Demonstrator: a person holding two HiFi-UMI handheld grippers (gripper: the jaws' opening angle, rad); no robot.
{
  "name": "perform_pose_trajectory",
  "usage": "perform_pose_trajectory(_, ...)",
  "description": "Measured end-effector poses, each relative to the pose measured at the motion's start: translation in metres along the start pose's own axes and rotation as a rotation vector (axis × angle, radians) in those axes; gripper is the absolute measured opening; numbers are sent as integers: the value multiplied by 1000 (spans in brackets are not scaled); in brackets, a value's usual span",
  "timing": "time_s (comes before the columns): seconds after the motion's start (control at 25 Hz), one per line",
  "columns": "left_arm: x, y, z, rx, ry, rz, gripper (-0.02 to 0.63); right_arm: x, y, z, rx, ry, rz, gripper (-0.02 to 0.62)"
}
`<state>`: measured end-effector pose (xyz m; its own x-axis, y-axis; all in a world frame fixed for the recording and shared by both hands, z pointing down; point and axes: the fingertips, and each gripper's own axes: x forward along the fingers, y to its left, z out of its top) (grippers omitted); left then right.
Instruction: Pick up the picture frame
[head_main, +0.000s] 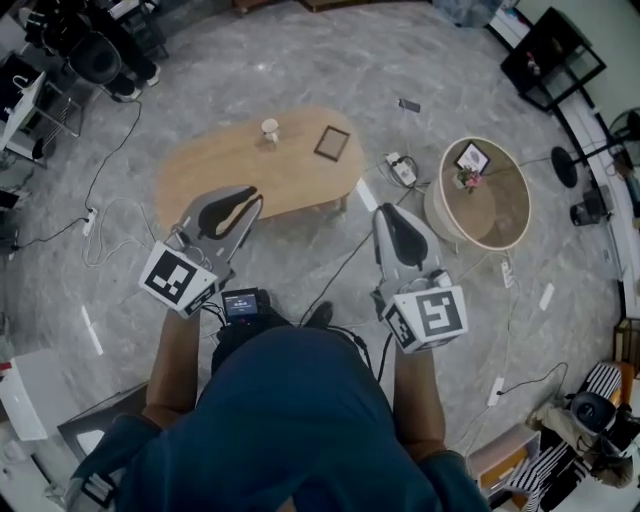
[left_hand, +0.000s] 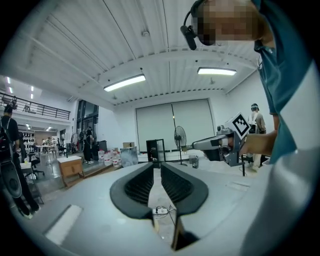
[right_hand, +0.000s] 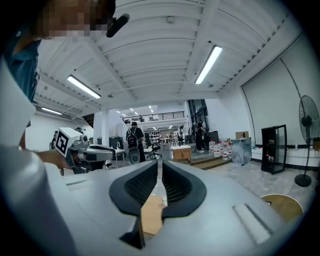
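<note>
In the head view, a dark-framed picture frame (head_main: 332, 143) lies flat on the right part of an oval wooden table (head_main: 220, 165), with a small white cup-like object (head_main: 269, 129) to its left. My left gripper (head_main: 254, 197) is held over the table's near edge, and its jaws stand together with nothing between them (left_hand: 156, 165). My right gripper (head_main: 384, 211) hangs over the floor just right of the table, shut and empty (right_hand: 160, 164). Both point roughly level, short of the frame.
A round side table (head_main: 497, 232) at the right holds a second small frame (head_main: 472, 157) and flowers. A power strip (head_main: 403, 170) and cables lie on the floor between the tables. A black shelf (head_main: 552, 55) stands at the far right. People stand in the background.
</note>
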<state>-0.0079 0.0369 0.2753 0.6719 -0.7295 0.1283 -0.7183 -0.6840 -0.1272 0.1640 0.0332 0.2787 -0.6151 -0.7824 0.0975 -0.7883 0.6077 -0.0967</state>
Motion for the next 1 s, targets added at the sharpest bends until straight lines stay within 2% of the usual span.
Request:
perform_pose_trajectory(0.24,28,18,-5,-10,13,-1,41,21,-21,-7,19,21,5,15)
perform_pose_trajectory(0.48,78,50,-14,-24,3,-54,41,49,-58,-10,19,43,-62,15)
perform_pose_trajectory(0.8,156,118,-12,-45,-59,-153,41,114,-102,0,14,76,-150,15)
perform_pose_trajectory(1.0,195,169,-14,-55,-81,-195,41,172,-119,2,34,98,-164,18)
